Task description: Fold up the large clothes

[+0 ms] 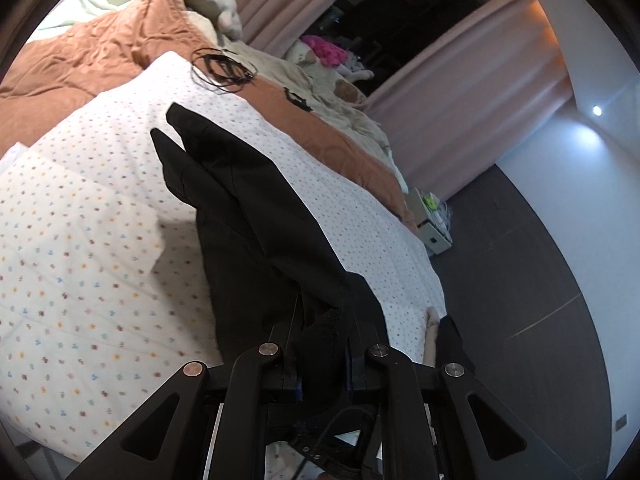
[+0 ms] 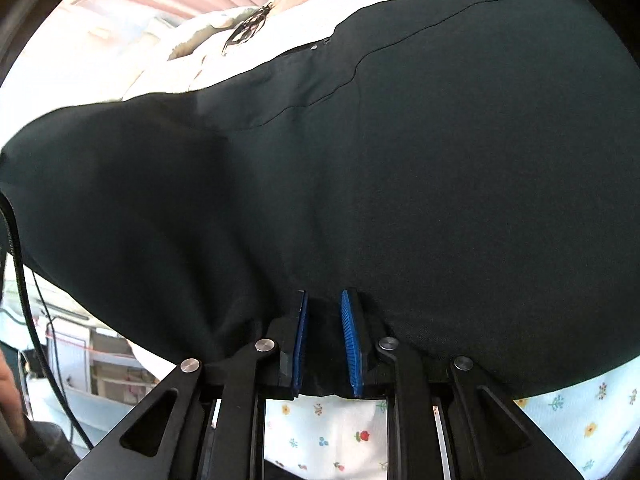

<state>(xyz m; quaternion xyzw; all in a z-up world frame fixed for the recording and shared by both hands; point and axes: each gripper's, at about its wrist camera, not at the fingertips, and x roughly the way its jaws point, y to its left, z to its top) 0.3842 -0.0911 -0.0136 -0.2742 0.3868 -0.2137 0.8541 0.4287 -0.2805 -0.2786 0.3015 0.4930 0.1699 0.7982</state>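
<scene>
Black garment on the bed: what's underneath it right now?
Under the black garment lies the white floral-print sheet, showing at its edges in both views. Whatever sits beneath its middle is covered and cannot be seen.

Large black garment point(image 1: 256, 216), plain dark fabric with visible seams, one end bunched and lifted, the rest draped in long folds across a white flower-dotted bedsheet point(image 1: 80, 240), broad smooth panel point(image 2: 360, 180) spread flat

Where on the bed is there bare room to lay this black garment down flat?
Free: the floral sheet left of the black garment, below the orange quilt. Crowded: near the cable coil and the beige blanket along the far edge.
</scene>
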